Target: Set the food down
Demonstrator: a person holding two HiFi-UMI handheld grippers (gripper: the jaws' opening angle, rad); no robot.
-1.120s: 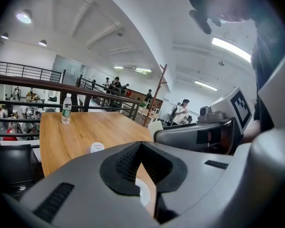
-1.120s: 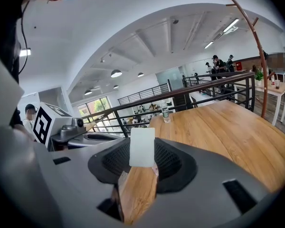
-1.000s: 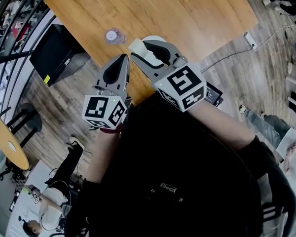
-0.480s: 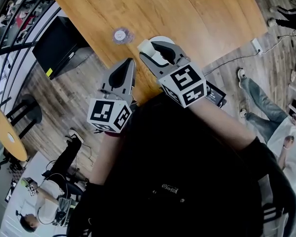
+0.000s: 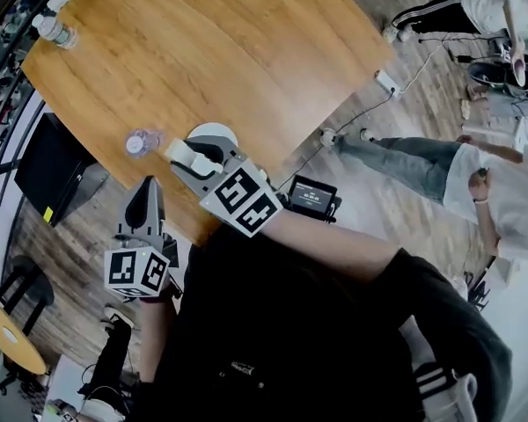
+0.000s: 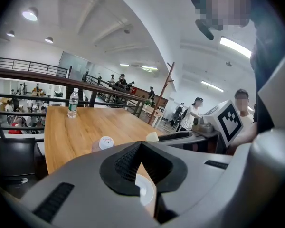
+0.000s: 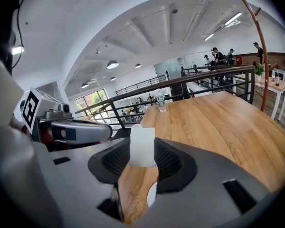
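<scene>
Holding pale rectangular food block [image 7: 142, 146] clenched in right gripper [image 5: 188, 155], over round white plate [image 5: 215, 131] for set-down.
Left gripper [image 5: 148, 190] hung beside it, closed and empty, likely kept clear.

Black top [image 5: 290, 323], white stripes [image 5: 433, 382], grey left claw [image 5: 148, 188], right claw [image 5: 183, 153], marker cubes [image 5: 138, 271] [image 5: 240, 202]

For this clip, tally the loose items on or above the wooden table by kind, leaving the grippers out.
Water bottle: 1
Small lidded cup: 1
White plate: 1
White food block, held in the right gripper: 1
Total: 4
</scene>
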